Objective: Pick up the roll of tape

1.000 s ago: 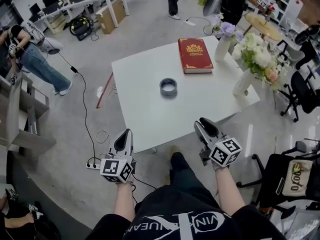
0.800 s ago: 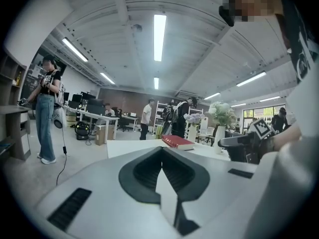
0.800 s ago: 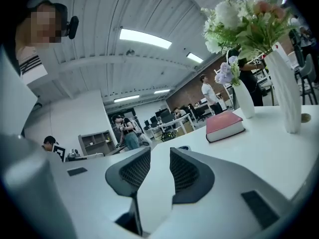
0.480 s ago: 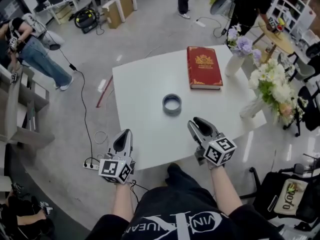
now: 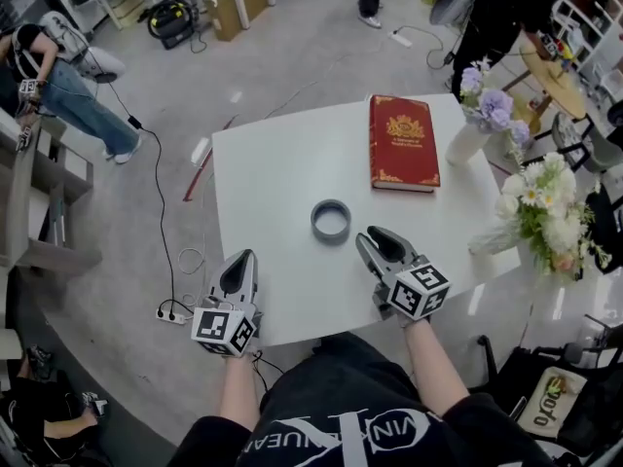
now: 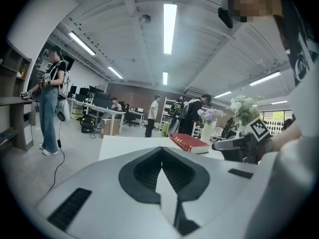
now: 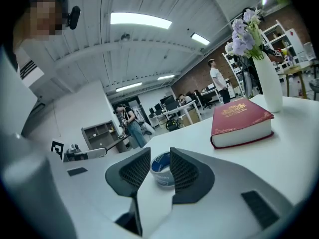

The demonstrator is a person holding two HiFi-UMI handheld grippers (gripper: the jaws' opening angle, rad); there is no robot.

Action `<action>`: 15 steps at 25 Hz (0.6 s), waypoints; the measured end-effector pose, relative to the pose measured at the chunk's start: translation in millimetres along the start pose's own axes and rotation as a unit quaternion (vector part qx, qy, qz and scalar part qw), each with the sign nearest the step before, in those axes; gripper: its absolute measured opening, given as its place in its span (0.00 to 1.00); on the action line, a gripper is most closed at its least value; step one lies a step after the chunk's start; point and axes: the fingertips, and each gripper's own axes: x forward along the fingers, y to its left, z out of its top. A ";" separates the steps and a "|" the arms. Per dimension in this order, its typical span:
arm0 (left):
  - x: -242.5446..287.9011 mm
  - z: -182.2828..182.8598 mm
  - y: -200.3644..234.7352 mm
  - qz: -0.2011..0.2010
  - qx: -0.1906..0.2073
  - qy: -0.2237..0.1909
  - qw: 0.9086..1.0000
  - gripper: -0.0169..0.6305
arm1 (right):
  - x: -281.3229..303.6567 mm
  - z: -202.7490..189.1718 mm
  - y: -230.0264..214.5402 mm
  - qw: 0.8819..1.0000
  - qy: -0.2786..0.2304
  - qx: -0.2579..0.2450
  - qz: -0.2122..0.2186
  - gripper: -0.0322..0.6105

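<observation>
The grey roll of tape (image 5: 331, 221) lies flat near the middle of the white table (image 5: 263, 183). My right gripper (image 5: 369, 240) hovers just short of it on its near right side, with its jaws open. In the right gripper view the roll of tape (image 7: 162, 169) shows through the gap between the two pads, a little beyond the tips of my right gripper (image 7: 159, 164). My left gripper (image 5: 239, 265) hangs over the table's near left edge, shut and empty. In the left gripper view the tips of my left gripper (image 6: 160, 151) meet.
A red book (image 5: 402, 142) lies at the table's far right. A white vase of purple flowers (image 5: 467, 139) stands beside it, and a second bunch of flowers (image 5: 545, 212) is at the right edge. Cables and a power strip (image 5: 170, 311) lie on the floor left of the table. People stand in the background.
My right gripper has moved forward over the table, closing in on the tape roll. The left gripper has kept its place at the near edge.
</observation>
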 end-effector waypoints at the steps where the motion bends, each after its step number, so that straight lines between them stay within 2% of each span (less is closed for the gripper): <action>1: 2.2 -0.2 0.0 0.002 0.000 0.002 1.000 0.03 | 3.0 0.1 -1.9 1.000 0.005 -0.005 0.001 0.25; 4: 8.5 -3.3 0.6 0.006 0.004 0.011 1.000 0.03 | 11.9 -1.1 -8.3 1.000 0.019 -0.013 0.000 0.25; 10: 19.5 -9.6 -2.4 0.005 0.004 0.022 1.000 0.03 | 32.2 -9.5 -18.9 0.999 0.042 0.002 -0.004 0.25; 15: 20.6 -22.2 -7.7 -0.002 0.002 0.040 0.999 0.03 | 53.4 -17.9 -24.7 0.997 0.076 0.001 -0.024 0.25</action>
